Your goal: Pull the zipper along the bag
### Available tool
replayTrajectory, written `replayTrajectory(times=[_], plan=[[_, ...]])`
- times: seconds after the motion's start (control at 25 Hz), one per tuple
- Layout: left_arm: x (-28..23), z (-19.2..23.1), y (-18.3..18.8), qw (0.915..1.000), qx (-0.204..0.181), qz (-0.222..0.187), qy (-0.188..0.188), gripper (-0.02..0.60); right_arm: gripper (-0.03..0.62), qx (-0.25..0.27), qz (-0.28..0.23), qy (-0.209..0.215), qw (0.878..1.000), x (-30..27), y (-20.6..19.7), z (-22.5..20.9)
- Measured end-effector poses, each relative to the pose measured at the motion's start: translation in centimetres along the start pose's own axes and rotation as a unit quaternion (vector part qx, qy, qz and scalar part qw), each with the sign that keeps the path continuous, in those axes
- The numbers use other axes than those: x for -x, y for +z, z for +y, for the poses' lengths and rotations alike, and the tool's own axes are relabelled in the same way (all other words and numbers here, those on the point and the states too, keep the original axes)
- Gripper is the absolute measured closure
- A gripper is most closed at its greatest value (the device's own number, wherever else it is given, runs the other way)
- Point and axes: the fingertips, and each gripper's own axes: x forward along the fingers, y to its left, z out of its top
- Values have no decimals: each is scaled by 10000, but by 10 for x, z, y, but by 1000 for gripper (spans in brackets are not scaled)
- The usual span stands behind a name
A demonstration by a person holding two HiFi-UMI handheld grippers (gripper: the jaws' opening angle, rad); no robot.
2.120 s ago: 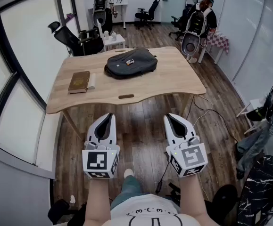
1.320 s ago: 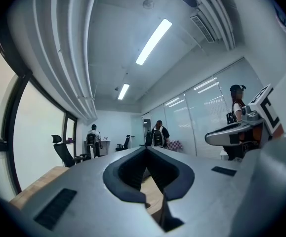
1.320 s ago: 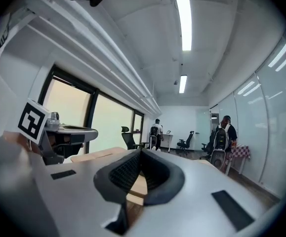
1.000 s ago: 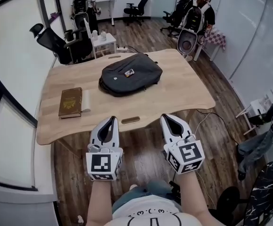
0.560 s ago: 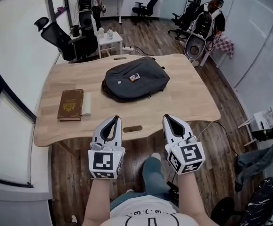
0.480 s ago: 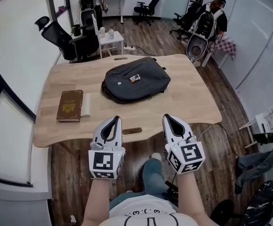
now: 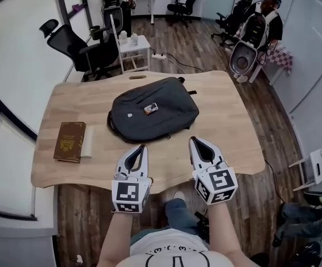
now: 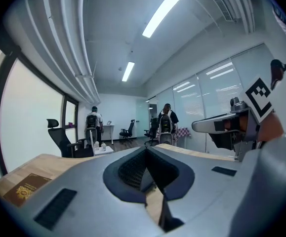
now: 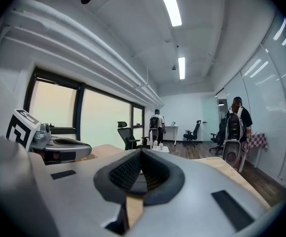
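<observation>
The left gripper (image 7: 141, 148) and right gripper (image 7: 196, 141) have advanced over the table (image 7: 236, 135), nearer the bag (image 7: 161, 121).

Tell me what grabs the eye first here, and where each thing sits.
A dark grey backpack lies flat in the middle of the wooden table, a small orange-and-white item on top. The left tool and right tool, both shut and empty, hover at the near edge, short of the backpack. A brown book lies at the table's left end.
</observation>
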Motion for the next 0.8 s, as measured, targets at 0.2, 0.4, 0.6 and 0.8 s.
replayTrajectory(times=[0.2, 0.4, 0.6, 0.8], plan=[[-75, -5, -26, 9980, 398, 443, 217, 568, 542, 84, 332, 209, 9992, -43, -20, -63], [-129, -2, -63, 9869, 927, 1083, 762, 566, 542, 84, 661, 476, 9966, -83, -42, -110], [-158, -13, -107, 9695, 1377, 1667, 1154, 487, 542, 43, 959, 791, 9922, -111, -70, -139], [-165, -30, -157, 9412, 1797, 2326, 1665, 428, 542, -150, 1314, 904, 9871, -122, -102, -153]])
